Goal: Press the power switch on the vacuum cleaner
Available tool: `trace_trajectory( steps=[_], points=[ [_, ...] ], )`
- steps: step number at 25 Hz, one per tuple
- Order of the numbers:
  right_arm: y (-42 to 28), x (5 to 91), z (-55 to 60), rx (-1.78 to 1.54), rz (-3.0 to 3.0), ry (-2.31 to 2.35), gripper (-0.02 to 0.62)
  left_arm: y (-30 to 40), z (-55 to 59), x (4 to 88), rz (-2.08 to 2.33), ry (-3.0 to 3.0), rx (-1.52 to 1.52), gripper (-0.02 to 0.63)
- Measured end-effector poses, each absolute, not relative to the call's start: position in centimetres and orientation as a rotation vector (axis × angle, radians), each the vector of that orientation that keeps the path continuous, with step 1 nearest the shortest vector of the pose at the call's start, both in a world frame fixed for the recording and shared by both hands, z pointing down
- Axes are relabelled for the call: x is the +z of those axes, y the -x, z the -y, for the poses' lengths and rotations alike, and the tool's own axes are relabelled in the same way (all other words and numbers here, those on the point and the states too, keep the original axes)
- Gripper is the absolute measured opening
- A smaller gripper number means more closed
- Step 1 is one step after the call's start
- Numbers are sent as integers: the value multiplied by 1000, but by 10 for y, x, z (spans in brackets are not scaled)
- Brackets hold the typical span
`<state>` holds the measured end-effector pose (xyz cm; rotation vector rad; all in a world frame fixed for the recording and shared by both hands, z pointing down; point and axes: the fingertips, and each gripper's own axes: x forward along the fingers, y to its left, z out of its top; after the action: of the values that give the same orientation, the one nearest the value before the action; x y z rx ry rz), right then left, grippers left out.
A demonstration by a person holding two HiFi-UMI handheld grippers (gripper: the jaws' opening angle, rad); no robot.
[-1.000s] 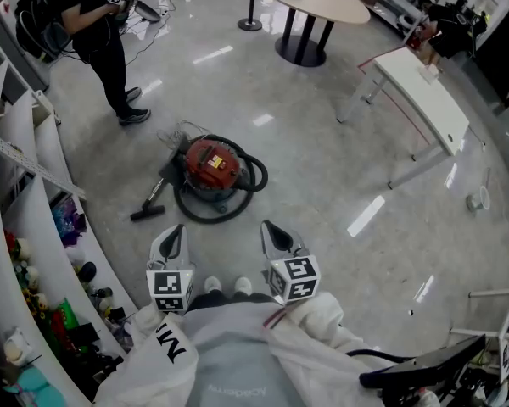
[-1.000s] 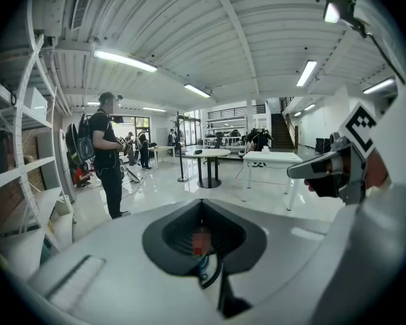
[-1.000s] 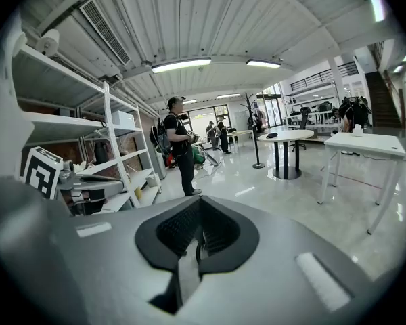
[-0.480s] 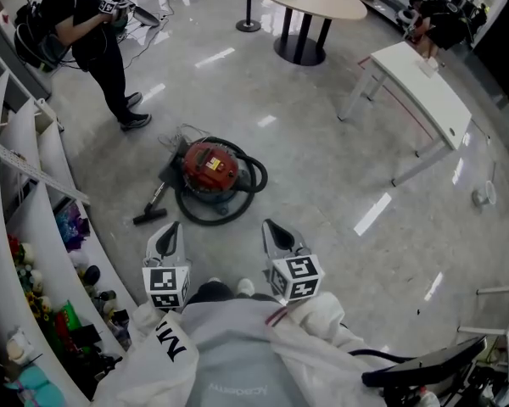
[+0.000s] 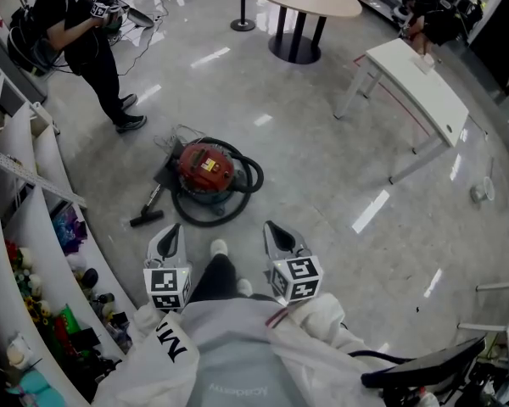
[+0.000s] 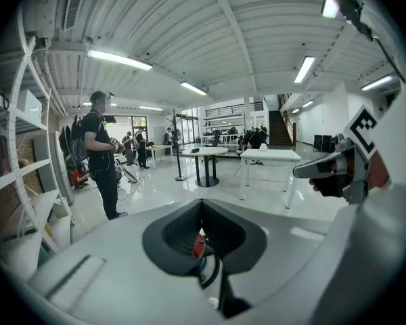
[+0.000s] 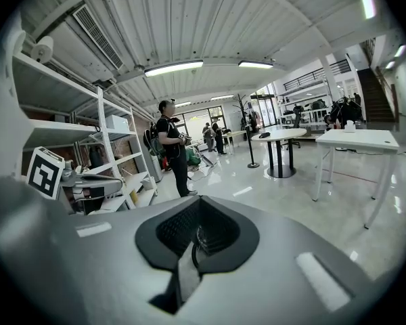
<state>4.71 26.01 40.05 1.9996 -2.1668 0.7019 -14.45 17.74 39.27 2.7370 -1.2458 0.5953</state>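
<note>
Holding the left tongs (image 5: 176,228) and right tongs (image 5: 271,226) shut and empty, tips out front like poking fingers, ready for the switch on the red vacuum cleaner (image 5: 205,169), down on the floor (image 5: 322,185) ahead, well apart.

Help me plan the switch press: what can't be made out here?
- Power switch: in the head view the vacuum cleaner is too small to pick a switch out on its red top.
- Left gripper view: the shut jaws of the left gripper hide all but a red sliver of the vacuum cleaner.
- Right gripper view: the right gripper hides it except what looks like black hose.
</note>
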Motion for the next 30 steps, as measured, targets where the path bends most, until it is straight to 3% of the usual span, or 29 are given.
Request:
trace_trajectory(
  steps=[30],
  points=[
    [-42, 420, -160, 729, 2142, -1888, 0, 144, -86, 422, 1245, -2650, 590, 0]
  ],
)
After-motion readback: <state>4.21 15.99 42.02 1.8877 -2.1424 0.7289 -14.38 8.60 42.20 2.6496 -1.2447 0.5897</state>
